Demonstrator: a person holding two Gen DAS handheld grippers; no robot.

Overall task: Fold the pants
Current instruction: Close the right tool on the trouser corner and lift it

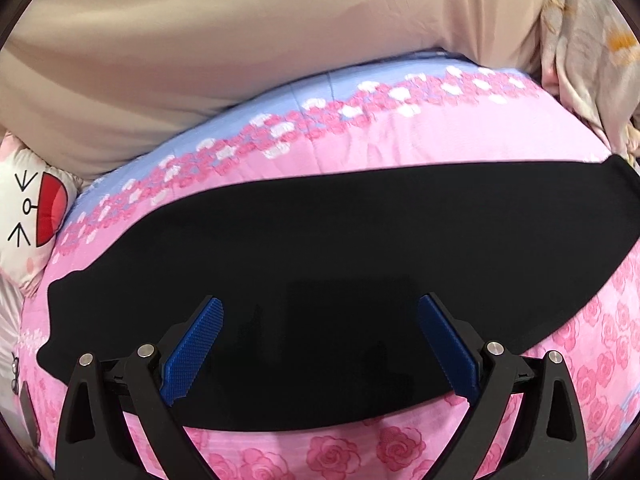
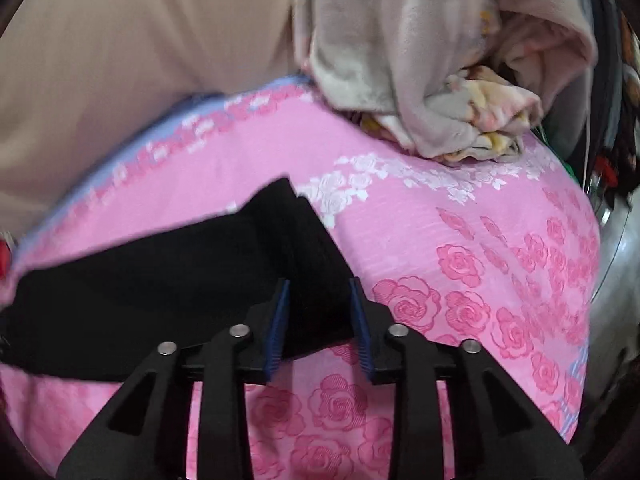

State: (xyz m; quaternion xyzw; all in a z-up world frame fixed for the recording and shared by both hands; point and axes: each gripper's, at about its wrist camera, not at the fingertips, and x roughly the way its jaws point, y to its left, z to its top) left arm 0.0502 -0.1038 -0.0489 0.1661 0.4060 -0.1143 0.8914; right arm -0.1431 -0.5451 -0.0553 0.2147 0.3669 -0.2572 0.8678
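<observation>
Presently the right gripper (image 2: pixel 320 284) has its blue ribbed pads (image 2: pixel 280 320) narrowed onto a raised end fold of the black pants (image 2: pixel 160 280), whose thick matte cloth fills the gap between them, while the left gripper (image 1: pixel 320 304) stands with its jaws spread wide and empty over the middle of the same garment. The pants lie as a long, smooth, dark band across a pink quilt (image 1: pixel 400 148) printed with roses and edged in pale blue. Beyond it sit a plain beige sheet (image 1: pixel 240 40), a crumpled fleecy blanket (image 2: pixel 400 60) and a white cartoon pillow (image 1: pixel 28 208).
</observation>
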